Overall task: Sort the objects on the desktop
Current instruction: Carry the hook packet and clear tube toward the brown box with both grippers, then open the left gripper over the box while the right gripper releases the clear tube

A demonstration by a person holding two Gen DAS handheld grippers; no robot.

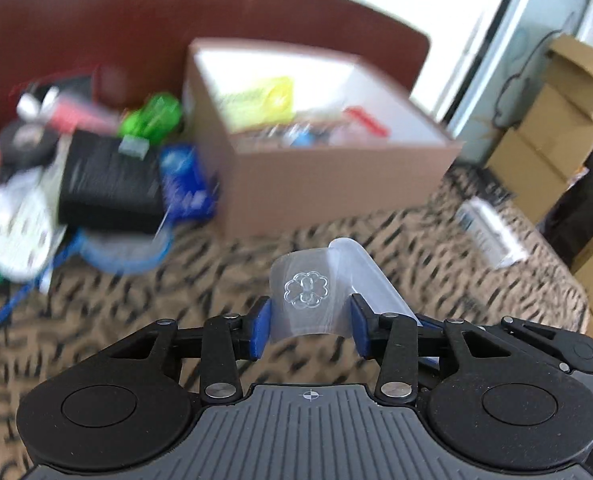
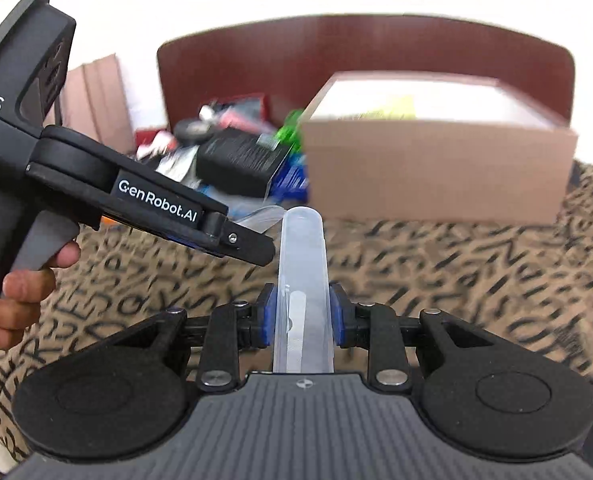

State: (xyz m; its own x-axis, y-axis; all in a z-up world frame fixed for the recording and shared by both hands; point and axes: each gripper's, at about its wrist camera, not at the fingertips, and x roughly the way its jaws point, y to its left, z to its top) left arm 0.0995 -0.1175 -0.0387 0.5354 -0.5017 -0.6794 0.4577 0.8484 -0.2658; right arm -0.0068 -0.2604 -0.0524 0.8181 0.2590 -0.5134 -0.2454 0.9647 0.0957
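Both grippers hold parts of 1 translucent plastic case above the patterned desk cloth (image 1: 376, 240). The left gripper (image 1: 310, 320) is clamped on the case's lid (image 1: 306, 292) — a curved clear flap embossed with a flower mark — its blue pads pressing either side. The right gripper (image 2: 301, 316) is closed around the case body (image 2: 302, 264), a long clear tube-like shell that points forward along the fingers, with a pale strip inside it. In the right wrist view the left gripper (image 2: 256, 252) reaches in from the left, its tip just beside the body's far end.

The cardboard box (image 1: 328, 168) stands at the far side of the desk, already holding several items, with a pile of clutter (image 1: 96, 172) touching its left wall. The background is motion-blurred, so the small items in the pile cannot be told apart.

The step in hand looks like closing or steadying the case before it goes to the box. To do it well, keep the right grip firm but not crushing — thin plastic flexes and can pop free — and move the left gripper gently along the hinge line so the lid seats without twisting. Carry both parts together, level, toward the box.
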